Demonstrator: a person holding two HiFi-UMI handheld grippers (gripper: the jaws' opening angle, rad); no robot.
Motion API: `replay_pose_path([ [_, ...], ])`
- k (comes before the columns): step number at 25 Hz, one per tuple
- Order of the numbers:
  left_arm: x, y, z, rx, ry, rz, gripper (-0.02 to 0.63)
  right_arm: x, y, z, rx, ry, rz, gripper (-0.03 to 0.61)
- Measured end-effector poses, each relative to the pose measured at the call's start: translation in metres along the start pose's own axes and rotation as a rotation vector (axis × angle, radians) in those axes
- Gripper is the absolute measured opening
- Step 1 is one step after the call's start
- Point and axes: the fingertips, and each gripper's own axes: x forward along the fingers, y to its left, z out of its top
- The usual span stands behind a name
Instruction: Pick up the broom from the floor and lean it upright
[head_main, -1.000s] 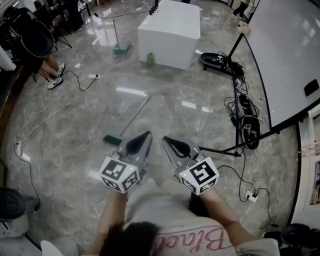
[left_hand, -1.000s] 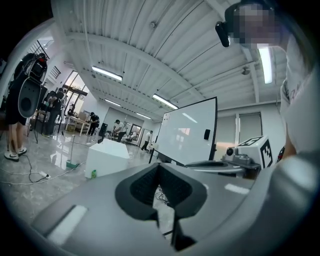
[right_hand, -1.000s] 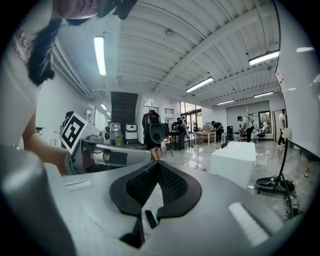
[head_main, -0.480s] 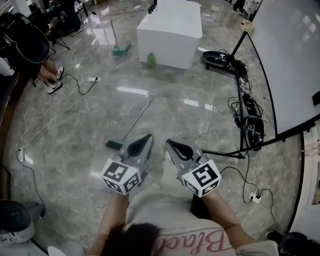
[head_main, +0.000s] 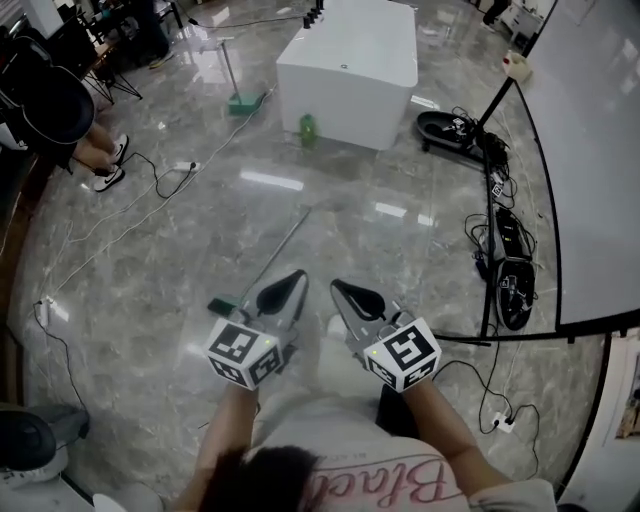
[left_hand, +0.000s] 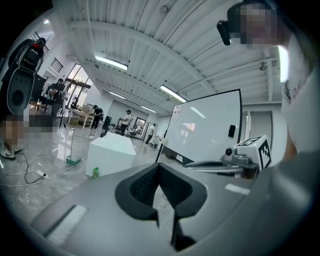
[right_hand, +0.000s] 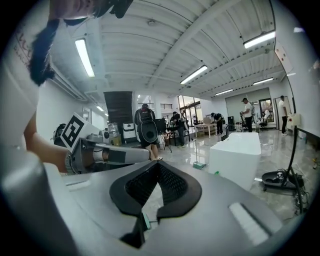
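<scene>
The broom (head_main: 270, 248) lies flat on the grey marble floor, its thin handle running up and to the right from a green head (head_main: 221, 306). My left gripper (head_main: 296, 274) hovers just right of the handle, above and right of the head, shut with nothing in it. My right gripper (head_main: 338, 286) is beside it, further right, also shut and empty. In the left gripper view the jaws (left_hand: 159, 165) meet at the tips. In the right gripper view the jaws (right_hand: 159, 163) meet too, and a bit of the green head (right_hand: 145, 220) shows through the gap below them.
A white block (head_main: 350, 60) stands ahead with a green bottle (head_main: 308, 128) at its foot. A second green-headed tool (head_main: 236, 98) stands upright left of it. A whiteboard (head_main: 590, 150) on a stand, cables (head_main: 505, 240) and a seated person's feet (head_main: 105, 165) border the floor.
Both grippers have moved forward over the floor together, still shut. The broom now lies closer under them, and the white block looks nearer.
</scene>
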Motion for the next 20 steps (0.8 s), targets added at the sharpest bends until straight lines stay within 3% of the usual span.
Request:
replay_pose_path([
  [10,0.095,0.041,0.04,0.028,0.007,0.056,0.0,0.038,-0.093,0.018,0.023,0.037,0.055,0.002],
  [20,0.129,0.078,0.026,-0.023,0.044,0.116,0.0,0.068,-0.14,0.008,0.052,0.075,0.084,0.002],
])
